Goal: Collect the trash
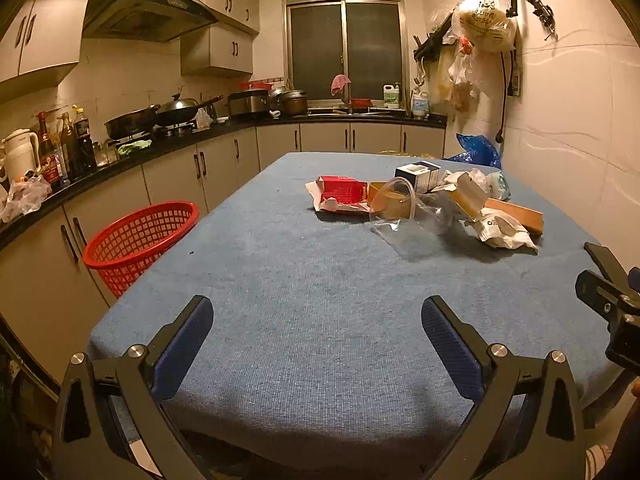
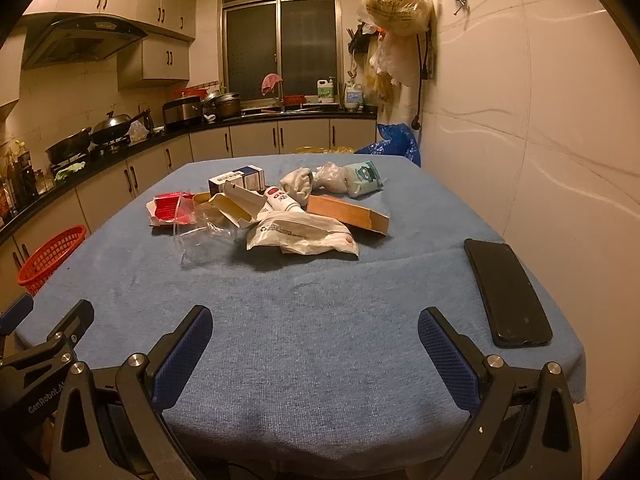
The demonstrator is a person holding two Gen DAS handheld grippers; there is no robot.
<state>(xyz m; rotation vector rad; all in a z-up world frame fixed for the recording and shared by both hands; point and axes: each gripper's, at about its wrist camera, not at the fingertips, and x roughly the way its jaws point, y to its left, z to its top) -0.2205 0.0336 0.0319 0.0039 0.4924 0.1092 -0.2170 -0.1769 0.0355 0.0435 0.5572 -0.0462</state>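
A heap of trash lies toward the far side of the blue-covered table (image 1: pixel 304 320): a red carton (image 1: pixel 340 194), a clear plastic cup (image 1: pixel 396 200), a white crumpled wrapper (image 2: pixel 304 236), a long tan box (image 2: pixel 348 214) and a blue-white box (image 2: pixel 236 178). A red mesh basket (image 1: pixel 140 240) stands off the table's left edge. My left gripper (image 1: pixel 318 320) hovers open over the near table edge, well short of the heap. My right gripper (image 2: pixel 316 330) is open too, empty, at the same near edge.
A black phone (image 2: pixel 508 292) lies on the table's right side near the wall. The kitchen counter (image 1: pixel 120 160) with pans and bottles runs along the left. Plastic bags (image 1: pixel 484 24) hang on the right wall. A blue bag (image 2: pixel 394 142) sits behind the table.
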